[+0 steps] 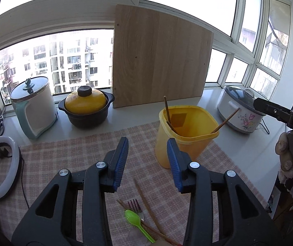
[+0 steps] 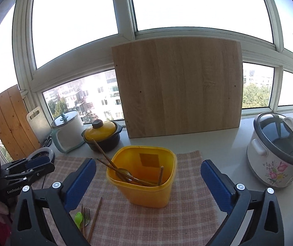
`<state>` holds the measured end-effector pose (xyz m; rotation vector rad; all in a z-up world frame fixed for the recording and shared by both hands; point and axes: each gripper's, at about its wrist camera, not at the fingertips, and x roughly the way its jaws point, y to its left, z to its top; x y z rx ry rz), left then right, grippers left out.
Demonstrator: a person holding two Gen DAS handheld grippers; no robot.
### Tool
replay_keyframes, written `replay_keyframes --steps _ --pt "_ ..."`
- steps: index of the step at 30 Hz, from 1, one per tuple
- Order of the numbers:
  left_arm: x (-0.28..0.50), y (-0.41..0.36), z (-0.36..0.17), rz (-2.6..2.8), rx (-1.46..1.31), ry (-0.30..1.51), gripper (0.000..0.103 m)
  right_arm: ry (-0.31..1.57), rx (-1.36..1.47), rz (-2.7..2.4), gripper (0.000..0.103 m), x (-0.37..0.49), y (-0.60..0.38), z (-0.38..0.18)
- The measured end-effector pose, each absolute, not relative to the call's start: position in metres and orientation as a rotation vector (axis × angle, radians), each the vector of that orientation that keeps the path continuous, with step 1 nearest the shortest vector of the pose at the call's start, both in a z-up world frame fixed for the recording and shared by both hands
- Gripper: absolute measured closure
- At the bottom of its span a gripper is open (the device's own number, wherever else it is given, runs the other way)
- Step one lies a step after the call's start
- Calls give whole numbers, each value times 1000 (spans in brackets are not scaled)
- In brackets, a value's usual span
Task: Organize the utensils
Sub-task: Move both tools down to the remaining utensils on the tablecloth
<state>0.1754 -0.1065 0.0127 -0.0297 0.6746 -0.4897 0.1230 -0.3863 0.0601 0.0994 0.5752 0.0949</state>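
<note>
Both grippers are seen empty: left gripper (image 1: 147, 162) partly parted, right gripper (image 2: 148, 181) spread wide. Chopsticks (image 2: 105, 157) are stood in the yellow bin (image 2: 146, 192); fork (image 1: 134, 205) and green spoon (image 1: 135, 220) lie on the desk's cloth (image 1: 64, 153).

Both wrist views face the window, sharing yellow bin (image 1: 184, 131) – close.

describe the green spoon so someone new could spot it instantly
Start at the big wooden board leaning on the window, then come forward to the yellow tub on the checked cloth. Nearer than the tub, to its left, loose utensils lie on the cloth. The green spoon is the only bright plastic piece, beside a metal fork and brown chopsticks.
</note>
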Motion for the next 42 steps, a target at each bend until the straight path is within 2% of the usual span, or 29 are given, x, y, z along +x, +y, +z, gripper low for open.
replay_keyframes --steps 9,15,19,21,25,30,37,42 --pt "158 -68 -37 -464 -131 842 64 649 67 197 0 103 -356 41" --pt "145 -46 -71 -444 -210 933 64 771 53 284 0 104 -330 5" --pt "135 -38 -88 -438 -228 978 64 866 74 348 8 107 -315 -25" --pt "130 -37 -94 -438 -227 993 64 908 79 377 9 109 -307 -39" --pt "124 -35 -106 -436 -246 1026 64 1015 92 460 34 116 -287 -68" --pt "119 -36 -116 -442 -253 1051 64 1136 61 541 56 124 -258 -104" --pt "121 -39 -126 -455 -265 1084 64 1226 34 614 70 125 -230 -134" --pt "108 -47 -138 -478 -226 1127 64 1250 20 612 75 127 -226 -142"
